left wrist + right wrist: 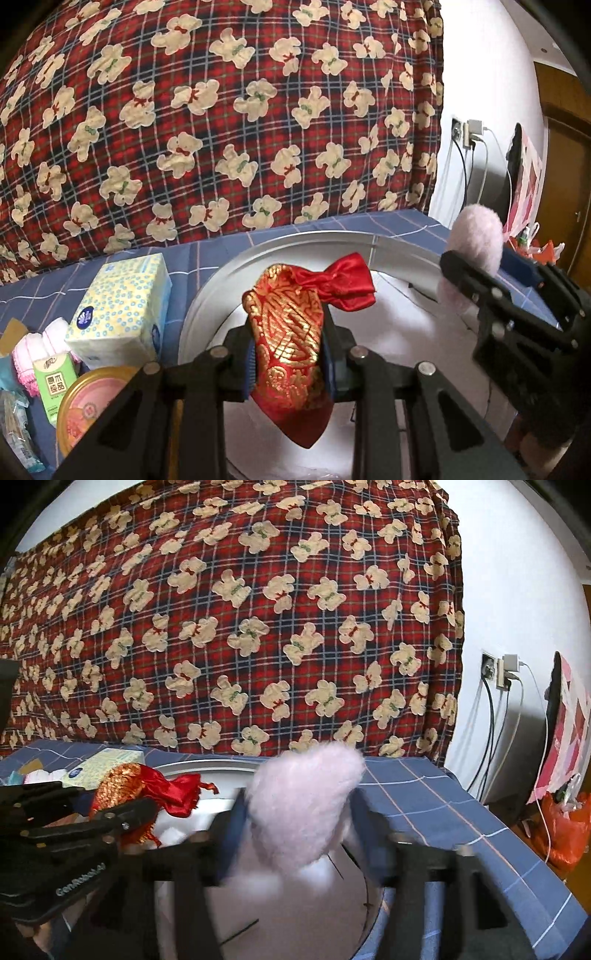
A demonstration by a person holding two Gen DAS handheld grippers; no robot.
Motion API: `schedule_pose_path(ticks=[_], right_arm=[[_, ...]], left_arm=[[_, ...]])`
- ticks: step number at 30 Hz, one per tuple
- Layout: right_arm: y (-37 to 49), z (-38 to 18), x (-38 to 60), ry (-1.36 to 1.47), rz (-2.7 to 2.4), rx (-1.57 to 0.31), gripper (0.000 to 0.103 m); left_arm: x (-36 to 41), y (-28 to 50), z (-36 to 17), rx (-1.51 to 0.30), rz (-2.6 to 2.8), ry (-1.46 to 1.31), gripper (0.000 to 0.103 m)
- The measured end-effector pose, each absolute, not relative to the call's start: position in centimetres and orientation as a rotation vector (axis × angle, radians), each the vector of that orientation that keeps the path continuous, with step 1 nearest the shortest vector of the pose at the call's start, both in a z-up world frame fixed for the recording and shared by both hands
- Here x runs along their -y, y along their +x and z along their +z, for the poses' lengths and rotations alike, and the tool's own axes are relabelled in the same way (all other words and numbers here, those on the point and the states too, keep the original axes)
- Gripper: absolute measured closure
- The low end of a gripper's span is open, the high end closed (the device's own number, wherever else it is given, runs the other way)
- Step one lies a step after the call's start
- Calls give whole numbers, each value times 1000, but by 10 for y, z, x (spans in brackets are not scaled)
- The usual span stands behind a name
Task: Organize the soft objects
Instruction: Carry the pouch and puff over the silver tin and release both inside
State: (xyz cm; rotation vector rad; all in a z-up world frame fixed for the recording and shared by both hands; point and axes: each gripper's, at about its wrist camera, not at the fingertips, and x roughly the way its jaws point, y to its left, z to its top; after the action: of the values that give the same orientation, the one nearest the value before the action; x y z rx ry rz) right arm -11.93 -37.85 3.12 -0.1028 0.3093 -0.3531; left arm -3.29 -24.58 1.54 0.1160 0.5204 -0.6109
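Pouch (291, 332) hangs lengthwise in your left fingers (255, 354) over the basin (207, 295); your right fingers (360, 812) stand wide around the puff (303, 805), above its right rim.

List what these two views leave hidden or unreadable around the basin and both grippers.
- Basin floor: left wrist view, covered by the red pouch and left gripper.
- Right gripper grip on the pink fluffy thing: right wrist view, motion blur hides whether its jaws touch it.
- Round tin: left wrist view, partly behind the gripper frame.
- Green packet print: too small.
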Motion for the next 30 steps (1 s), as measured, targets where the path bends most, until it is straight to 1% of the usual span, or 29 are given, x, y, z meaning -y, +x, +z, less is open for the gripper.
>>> schedule_pose_path(ticks=[1,2,3,5,6,7,8,9,10,11,14,21,30], right_arm=[[-121,32,376,-114,-358,-296,14],[-123,33,373,-126,-364,-281,12],[-126,34,371,-134,-373,-267,12],[-130,36,370,-134,-380,-243,12],[-133,37,371,-128,-387,-227,12],[-136,39,371,-122,-390,-213,12],[-141,41,371,-113,-393,-186,12],[-146,43,371,-108,-399,-158,12],[-149,44,370,-107,-405,-141,12],[-153,45,369,-108,-415,-119,11],[-158,48,369,-102,-425,-86,9],[-156,48,372,-79,-432,-110,9],[-160,46,378,-48,-468,-108,9]], left_arm=[[246,-33,16,-522,-614,114,70],[246,-33,15,-524,-619,117,64],[246,-33,15,-528,-623,112,61],[243,-32,15,-533,-619,93,47],[242,-32,15,-530,-616,89,42],[240,-33,16,-523,-612,83,30],[237,-35,18,-503,-605,72,22],[236,-38,19,-488,-603,67,19],[234,-40,21,-469,-602,63,9],[232,-43,23,-446,-597,66,1],[227,-51,28,-386,-569,72,1],[213,-47,27,-393,-551,49,1],[195,-53,26,-354,-494,82,1]])
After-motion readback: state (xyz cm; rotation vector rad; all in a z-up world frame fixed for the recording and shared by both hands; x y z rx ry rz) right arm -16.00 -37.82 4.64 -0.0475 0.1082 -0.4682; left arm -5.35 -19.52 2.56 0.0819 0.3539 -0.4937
